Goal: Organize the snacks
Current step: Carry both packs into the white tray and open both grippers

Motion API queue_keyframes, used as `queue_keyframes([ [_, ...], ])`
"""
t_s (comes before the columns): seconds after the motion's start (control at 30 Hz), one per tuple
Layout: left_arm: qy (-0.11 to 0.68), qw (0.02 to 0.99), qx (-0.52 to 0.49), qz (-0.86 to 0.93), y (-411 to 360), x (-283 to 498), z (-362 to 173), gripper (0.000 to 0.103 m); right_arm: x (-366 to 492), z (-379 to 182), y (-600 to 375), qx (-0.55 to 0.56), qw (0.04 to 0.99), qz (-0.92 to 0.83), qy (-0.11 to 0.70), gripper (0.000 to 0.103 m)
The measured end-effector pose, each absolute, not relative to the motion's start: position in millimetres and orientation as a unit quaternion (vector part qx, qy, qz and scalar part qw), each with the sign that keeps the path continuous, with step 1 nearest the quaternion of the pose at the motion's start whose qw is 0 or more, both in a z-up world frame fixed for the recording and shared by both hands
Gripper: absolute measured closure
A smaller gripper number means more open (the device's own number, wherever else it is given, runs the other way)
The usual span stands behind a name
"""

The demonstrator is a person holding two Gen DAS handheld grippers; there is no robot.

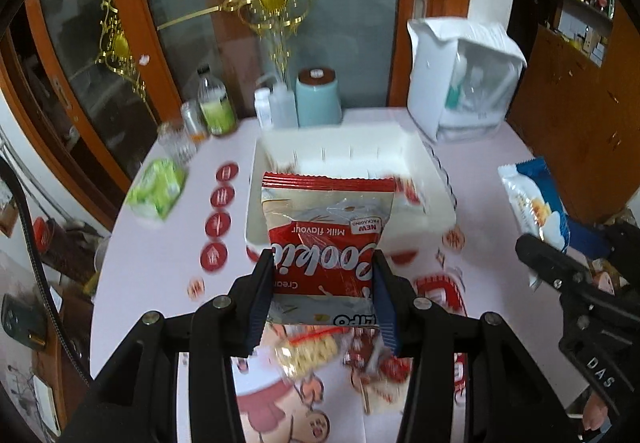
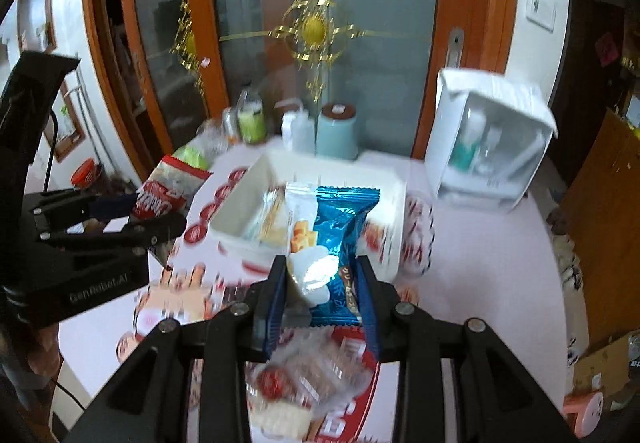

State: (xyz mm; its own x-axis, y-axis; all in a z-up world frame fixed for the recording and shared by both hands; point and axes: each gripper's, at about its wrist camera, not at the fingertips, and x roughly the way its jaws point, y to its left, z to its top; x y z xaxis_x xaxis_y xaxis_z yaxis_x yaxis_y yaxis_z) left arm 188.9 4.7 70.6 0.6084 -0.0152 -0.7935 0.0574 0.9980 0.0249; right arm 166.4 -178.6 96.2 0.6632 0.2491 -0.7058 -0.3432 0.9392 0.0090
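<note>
White bin (image 1: 436, 179) ahead; blurred snacks (image 1: 308, 353), perhaps crackers, below

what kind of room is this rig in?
Likely a home dining area. An ornate glass-panelled wooden door stands behind a table with a cartoon-print tablecloth, which carries drink bottles, a white bin and loose snack packets.
</note>
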Motion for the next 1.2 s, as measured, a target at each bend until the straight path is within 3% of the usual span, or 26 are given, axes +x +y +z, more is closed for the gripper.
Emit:
queue_keyframes([
  [0.37,0.422,0.906,0.03,-0.002,17,268,90,0.058,241,112,-157,-0.075,0.923,0.131,0.355,0.069],
  [1.2,0.511,0.859,0.036,-0.019,9,368,-47,0.057,353,-18,-135,-0.055,0.865,0.096,0.49,0.068],
])
